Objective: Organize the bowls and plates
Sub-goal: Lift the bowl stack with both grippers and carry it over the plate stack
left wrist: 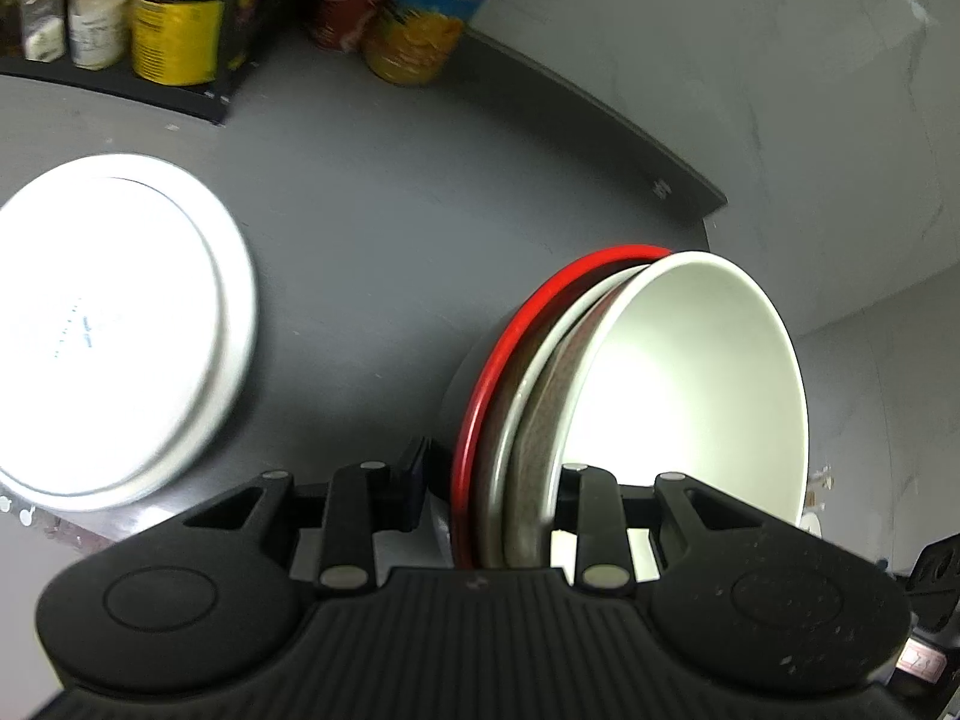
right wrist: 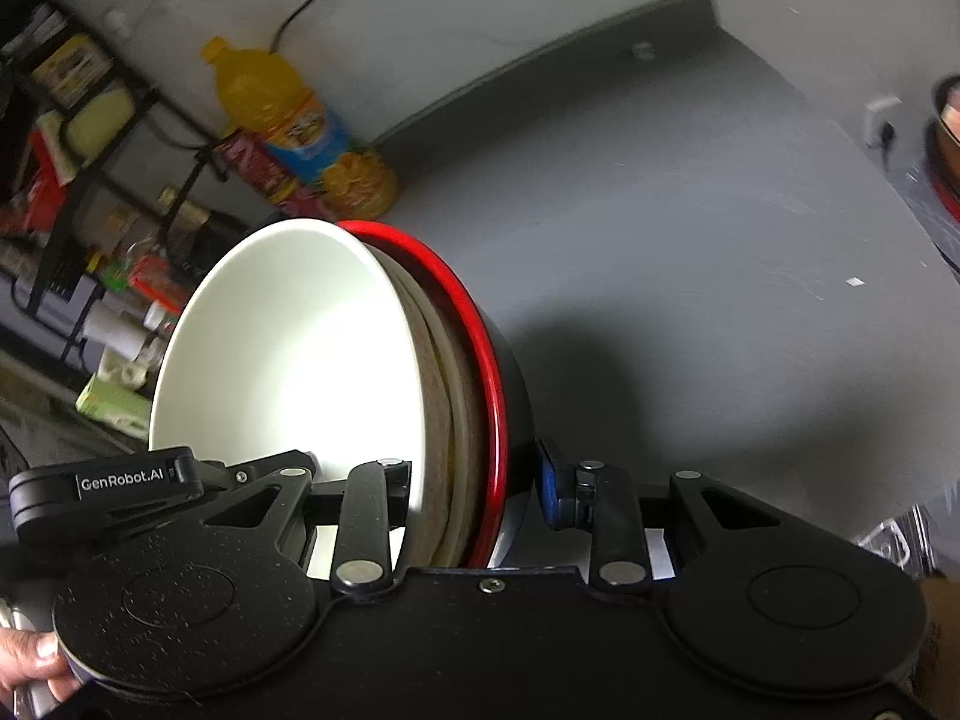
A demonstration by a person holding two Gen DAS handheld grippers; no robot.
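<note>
A nested stack of bowls hangs tilted on edge above the dark grey table (left wrist: 372, 192). The outer bowl is black with a red rim (left wrist: 510, 336), two greyish-brown bowls sit inside it, and a white bowl (left wrist: 690, 372) is innermost. My left gripper (left wrist: 498, 492) is shut across the stacked rims at one side. The right wrist view shows the same white bowl (right wrist: 282, 348) and red rim (right wrist: 474, 324), with my right gripper (right wrist: 474, 486) shut across the rims at the opposite side. A stack of white plates (left wrist: 114, 330) lies flat on the table to the left.
An orange juice bottle (right wrist: 294, 120), snack cans (left wrist: 348, 0) and a black rack of jars (left wrist: 90, 12) stand at the table's back by the wall. The table's far corner (left wrist: 708, 204) is near the bowls. A red-and-copper object (right wrist: 948, 138) sits at the right edge. A hand (right wrist: 30, 660) shows bottom left.
</note>
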